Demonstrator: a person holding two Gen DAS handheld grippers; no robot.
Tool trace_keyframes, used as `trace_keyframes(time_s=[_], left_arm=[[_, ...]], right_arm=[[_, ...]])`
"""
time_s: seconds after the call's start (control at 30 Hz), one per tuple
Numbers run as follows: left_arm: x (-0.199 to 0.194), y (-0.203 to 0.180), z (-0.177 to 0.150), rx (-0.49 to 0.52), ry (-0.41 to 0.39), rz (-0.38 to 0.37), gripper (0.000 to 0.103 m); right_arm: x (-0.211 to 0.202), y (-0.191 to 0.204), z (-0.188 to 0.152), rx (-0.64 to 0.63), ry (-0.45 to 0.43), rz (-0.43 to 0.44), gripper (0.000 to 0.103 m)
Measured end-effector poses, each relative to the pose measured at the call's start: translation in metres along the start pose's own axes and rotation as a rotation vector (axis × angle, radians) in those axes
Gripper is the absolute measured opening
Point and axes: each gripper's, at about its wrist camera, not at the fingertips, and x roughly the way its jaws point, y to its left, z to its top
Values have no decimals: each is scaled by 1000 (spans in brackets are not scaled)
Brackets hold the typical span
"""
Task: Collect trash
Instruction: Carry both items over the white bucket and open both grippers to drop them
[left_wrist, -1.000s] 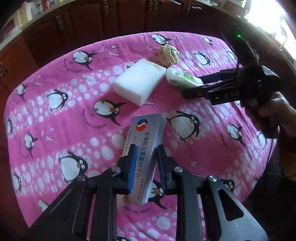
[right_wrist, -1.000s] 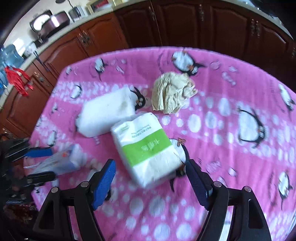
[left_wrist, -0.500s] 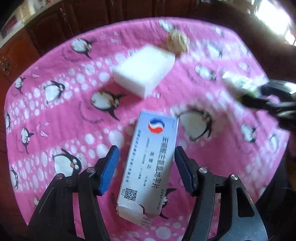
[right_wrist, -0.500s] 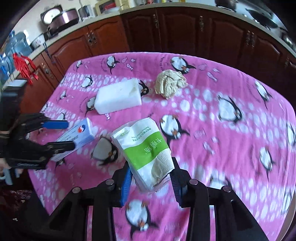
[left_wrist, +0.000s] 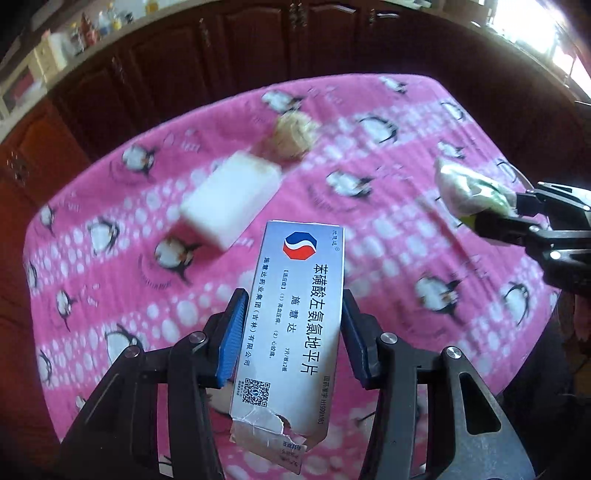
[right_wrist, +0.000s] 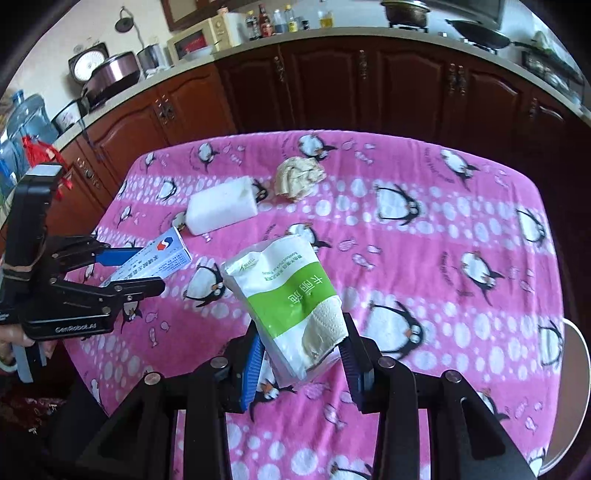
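Left gripper (left_wrist: 291, 332) fingers (left_wrist: 232, 336) are closing on the medicine box (left_wrist: 295, 321); both blue pads sit against its long sides and the box is lifted off the counter (right_wrist: 461, 229), above its near left edge. The box's near end flap is torn. Right gripper (right_wrist: 299, 354) fingers (right_wrist: 253, 373) pinch the lower end of a tissue pack (right_wrist: 291, 295), white with a green band, held tilted above the near middle of the counter. Pink penguin cloth (left_wrist: 110, 295) covers the counter. White foam block (right_wrist: 221, 210) lies flat toward the far left part, and the crumpled paper ball (right_wrist: 299, 177) sits near its right end, close to the far edge. Both lie on the cloth, well apart from either gripper. A hand (right_wrist: 11, 339) shows at the left gripper's handle. Dark wood cabinets (right_wrist: 332, 85) stand behind the counter.
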Motion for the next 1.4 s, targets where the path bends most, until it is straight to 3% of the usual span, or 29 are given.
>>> trace_keyframes(time_s=[0.43, 0.53, 0.7, 0.77, 0.87, 0.93, 1.07, 1.17, 1.27, 1.4], left_arm=[[-13, -102, 51, 108, -74, -66, 46], [-14, -132, 66, 150, -88, -85, 37], [-9, -175, 89, 198, -93, -158, 37], [-2, -185, 96, 210, -72, -185, 30], [8, -184, 104, 163, -20, -253, 29], [12, -180, 103, 128, 7, -261, 30], [28, -171, 87, 31, 96, -266, 57], [43, -165, 71, -64, 177, -306, 57], [53, -157, 51, -169, 235, -294, 62], [61, -161, 33, -209, 270, -301, 62]], right_arm=[[-69, -73, -29, 129, -88, -123, 37], [-87, -100, -43, 183, -101, -162, 37], [-115, -142, -66, 268, -123, -224, 37], [-124, -160, -76, 315, -123, -239, 37], [-134, -176, -89, 363, -129, -244, 37], [-138, -185, -97, 382, -129, -240, 37], [-138, -194, -107, 398, -117, -243, 37], [-132, -198, -108, 408, -115, -228, 37], [-127, -196, -109, 402, -112, -209, 37], [-124, -192, -109, 378, -111, -208, 37]])
